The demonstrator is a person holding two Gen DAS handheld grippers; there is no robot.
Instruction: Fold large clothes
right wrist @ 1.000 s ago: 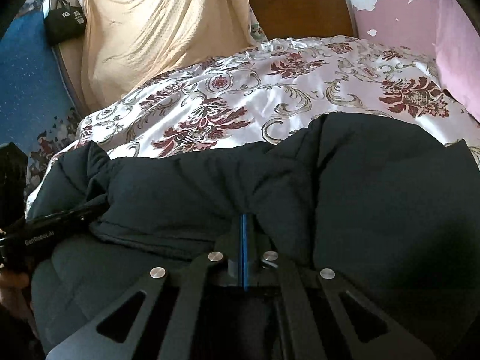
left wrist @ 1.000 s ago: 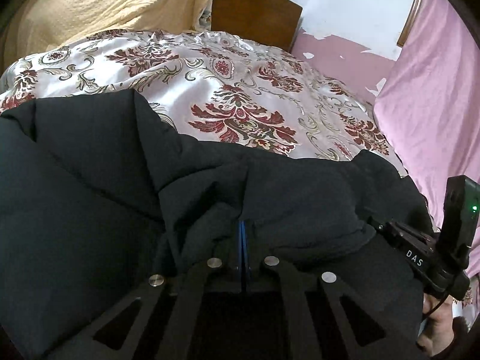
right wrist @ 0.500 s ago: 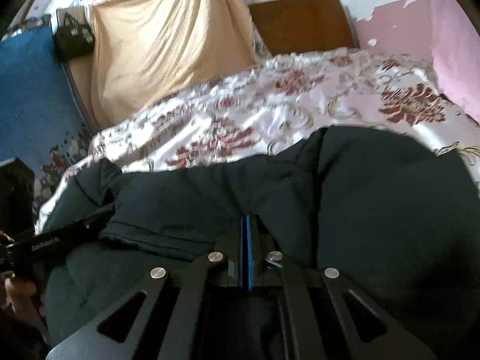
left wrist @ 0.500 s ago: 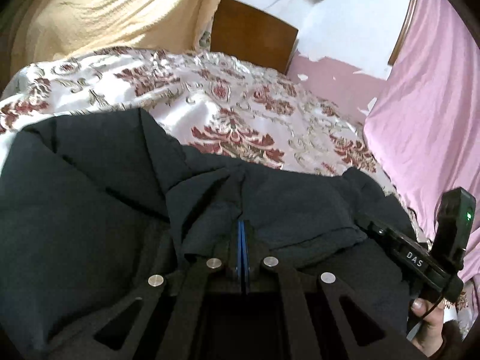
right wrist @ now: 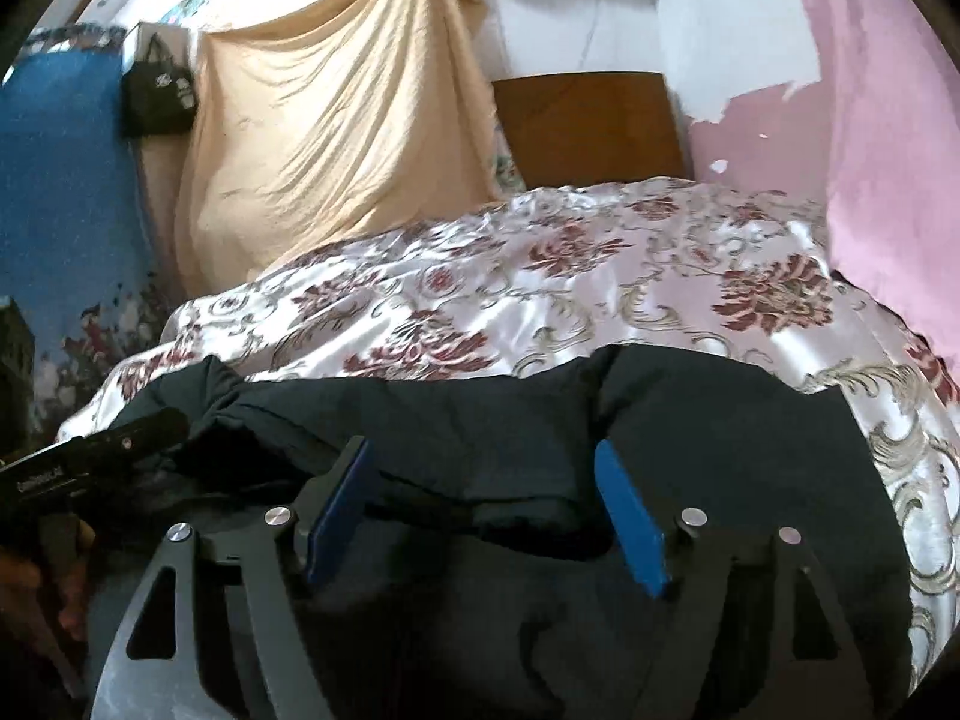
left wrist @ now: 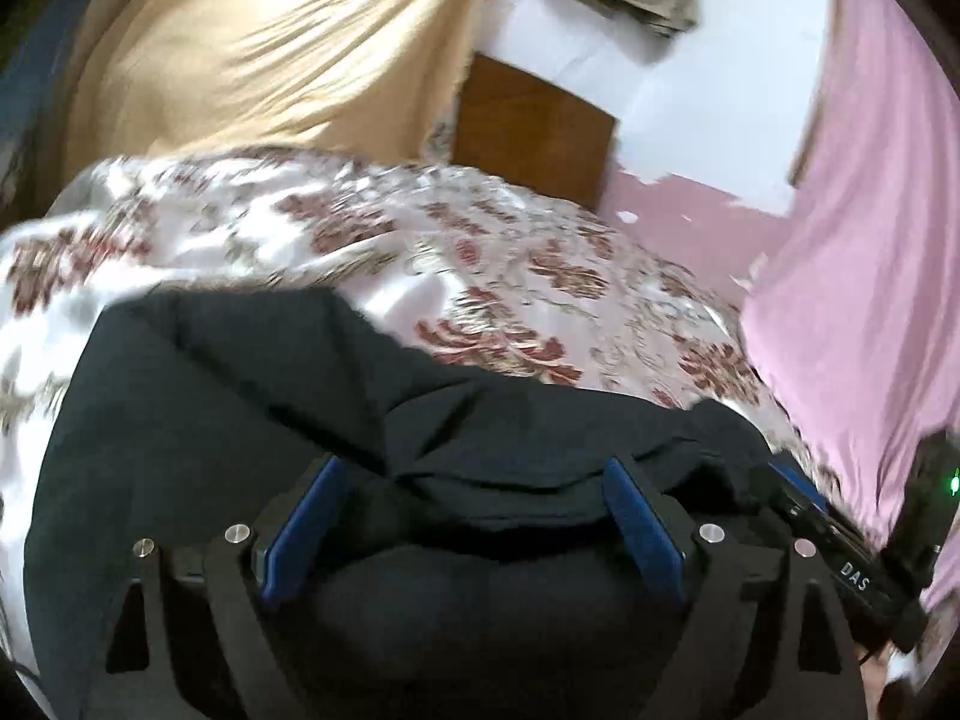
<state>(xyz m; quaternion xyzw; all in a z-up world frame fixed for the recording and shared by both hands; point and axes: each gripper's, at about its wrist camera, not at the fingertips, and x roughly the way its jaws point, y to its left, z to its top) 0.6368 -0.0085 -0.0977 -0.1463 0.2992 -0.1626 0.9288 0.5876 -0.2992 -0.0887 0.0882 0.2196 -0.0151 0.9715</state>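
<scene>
A large black padded jacket [left wrist: 240, 432] lies folded over on a bed with a floral satin cover [left wrist: 480, 252]; it also shows in the right wrist view [right wrist: 720, 438]. My left gripper [left wrist: 474, 516] is open, its blue pads [left wrist: 306, 522] spread wide just above the jacket's folded edge. My right gripper [right wrist: 486, 510] is open too, blue pads [right wrist: 630, 516] apart over the same fold. The right gripper's body [left wrist: 852, 558] shows at the right of the left wrist view, the left gripper's body [right wrist: 90, 450] at the left of the right wrist view.
The floral bed cover [right wrist: 600, 276] stretches beyond the jacket to a wooden headboard [right wrist: 588, 126]. A beige cloth [right wrist: 336, 132] hangs at the back left, a pink curtain [right wrist: 888, 120] at the right. A black bag [right wrist: 159, 93] hangs on the blue wall [right wrist: 60, 180].
Both grippers were shut on the jacket's folded edge and have opened wide, letting it go. Both have lifted and tilted up, so more of the wall shows.
</scene>
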